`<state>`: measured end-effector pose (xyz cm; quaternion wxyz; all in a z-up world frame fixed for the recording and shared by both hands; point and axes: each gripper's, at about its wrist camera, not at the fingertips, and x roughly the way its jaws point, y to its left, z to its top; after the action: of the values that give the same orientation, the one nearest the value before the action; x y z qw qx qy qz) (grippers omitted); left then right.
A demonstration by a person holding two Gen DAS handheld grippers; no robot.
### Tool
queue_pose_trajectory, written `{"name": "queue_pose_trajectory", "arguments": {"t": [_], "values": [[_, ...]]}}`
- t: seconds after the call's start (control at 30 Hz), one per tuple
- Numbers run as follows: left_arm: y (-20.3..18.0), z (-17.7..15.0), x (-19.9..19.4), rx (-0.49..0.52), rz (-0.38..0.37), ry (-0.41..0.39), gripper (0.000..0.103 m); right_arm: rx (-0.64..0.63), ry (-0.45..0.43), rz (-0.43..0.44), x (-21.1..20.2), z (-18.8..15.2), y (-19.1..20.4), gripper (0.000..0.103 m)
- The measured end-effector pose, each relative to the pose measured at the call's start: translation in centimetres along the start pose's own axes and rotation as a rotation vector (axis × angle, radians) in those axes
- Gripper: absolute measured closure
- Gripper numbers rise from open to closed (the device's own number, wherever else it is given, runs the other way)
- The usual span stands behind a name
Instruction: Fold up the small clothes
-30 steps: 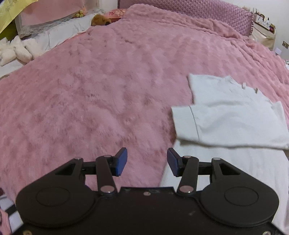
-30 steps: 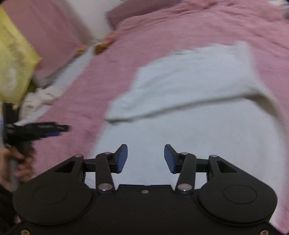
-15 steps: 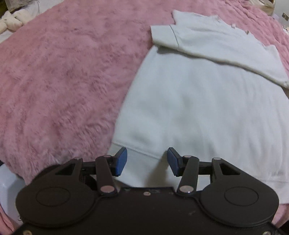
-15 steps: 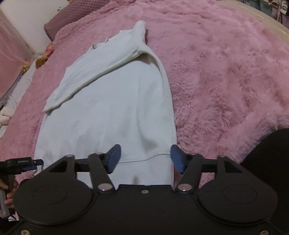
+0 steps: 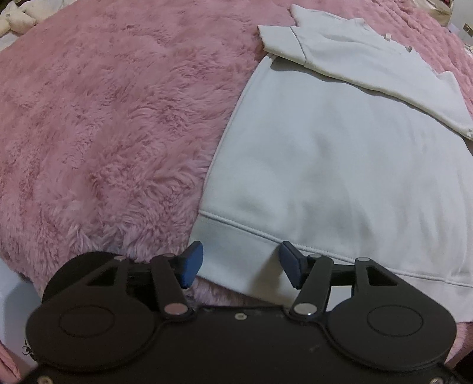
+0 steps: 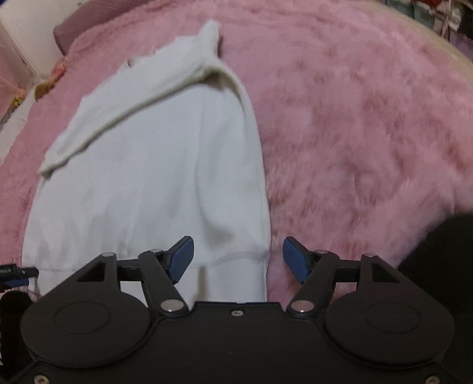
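Note:
A white sweatshirt (image 5: 340, 153) lies flat on the pink fluffy bedspread (image 5: 112, 118), its sleeves folded across the chest (image 5: 354, 56). My left gripper (image 5: 241, 261) is open, its blue pads straddling the hem's left corner (image 5: 224, 239). In the right wrist view the same sweatshirt (image 6: 153, 165) runs away from me. There my right gripper (image 6: 238, 260) is open around the hem's right corner (image 6: 245, 265). Neither gripper's pads are closed on the cloth.
Pink bedspread (image 6: 369, 133) spreads wide on both sides of the garment. White plush items (image 5: 17, 14) sit at the far left by the pillows. The other gripper's tip (image 6: 14, 273) shows at the left edge of the right wrist view, and something dark (image 6: 443, 265) at the right.
Both grippers have come down from over the bed to the sweatshirt's hem. The left one now sits at the left corner, the right one at the right corner. Both stay open.

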<state>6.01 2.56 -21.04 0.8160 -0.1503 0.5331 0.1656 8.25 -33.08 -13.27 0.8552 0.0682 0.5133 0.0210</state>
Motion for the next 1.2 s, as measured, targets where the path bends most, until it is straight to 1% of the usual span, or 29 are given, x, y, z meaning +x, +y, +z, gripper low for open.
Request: {"name": "queue_pose_trajectory", "arguments": {"t": [0.13, 0.17, 0.3, 0.4, 0.5, 0.53, 0.63, 0.67, 0.73, 0.83, 0.87, 0.9, 0.93, 0.97, 1.0, 1.07, 1.13, 1.2], "values": [[0.0, 0.4, -0.5, 0.02, 0.012, -0.018, 0.044, -0.06, -0.059, -0.055, 0.8, 2.9, -0.4, 0.039], [0.1, 0.6, -0.6, 0.023, 0.019, -0.029, 0.044, -0.07, -0.071, -0.055, 1.1, 3.9, -0.4, 0.039], [0.3, 1.7, -1.7, 0.041, 0.057, -0.107, 0.044, -0.089, -0.112, -0.055, 3.0, 8.4, -1.0, 0.039], [0.4, 3.2, -2.2, 0.033, 0.07, -0.154, 0.044, -0.137, -0.144, -0.058, 4.9, 12.4, -0.6, 0.039], [0.5, 4.9, -2.2, 0.005, 0.076, -0.191, 0.044, -0.184, -0.176, -0.037, 7.4, 16.1, 0.5, 0.039], [0.5, 5.3, -2.1, 0.001, 0.084, -0.201, 0.044, -0.2, -0.185, -0.015, 8.4, 17.4, 1.0, 0.039], [0.4, 6.8, -1.6, -0.004, 0.112, -0.216, 0.044, -0.227, -0.212, 0.015, 11.0, 20.4, 2.3, 0.039], [0.4, 7.2, -1.3, -0.005, 0.119, -0.213, 0.044, -0.228, -0.212, 0.023, 11.9, 21.2, 2.6, 0.039], [0.2, 7.9, -1.0, -0.004, 0.123, -0.212, 0.044, -0.213, -0.18, 0.036, 14.3, 23.0, 3.1, 0.039], [-0.2, 8.4, -0.6, 0.007, 0.117, -0.215, 0.044, -0.196, -0.122, 0.048, 17.1, 24.3, 3.8, 0.039], [-0.3, 8.6, -0.5, 0.014, 0.117, -0.214, 0.044, -0.203, -0.115, 0.052, 17.7, 24.4, 4.0, 0.042], [-0.4, 8.7, -0.3, 0.019, 0.121, -0.211, 0.044, -0.212, -0.112, 0.06, 18.0, 24.4, 4.3, 0.06], [-0.6, 8.9, -0.1, 0.024, 0.129, -0.208, 0.044, -0.222, -0.104, 0.066, 18.2, 24.2, 4.6, 0.074], [-0.7, 9.1, 0.1, 0.025, 0.142, -0.207, 0.044, -0.228, -0.109, 0.045, 18.4, 24.2, 4.7, 0.077], [-0.8, 9.3, 0.4, 0.023, 0.15, -0.207, 0.044, -0.233, -0.122, 0.035, 18.3, 24.0, 4.8, 0.084], [-0.8, 9.7, 0.6, 0.01, 0.15, -0.204, 0.044, -0.221, -0.147, 0.047, 17.7, 23.6, 4.6, 0.092], [-0.8, 10.1, 0.8, 0.004, 0.15, -0.203, 0.044, -0.229, -0.169, 0.026, 17.1, 23.4, 4.8, 0.096], [-1.0, 10.7, 0.9, 0.012, 0.152, -0.208, 0.044, -0.247, -0.207, -0.02, 16.7, 23.6, 5.1, 0.097]]}}
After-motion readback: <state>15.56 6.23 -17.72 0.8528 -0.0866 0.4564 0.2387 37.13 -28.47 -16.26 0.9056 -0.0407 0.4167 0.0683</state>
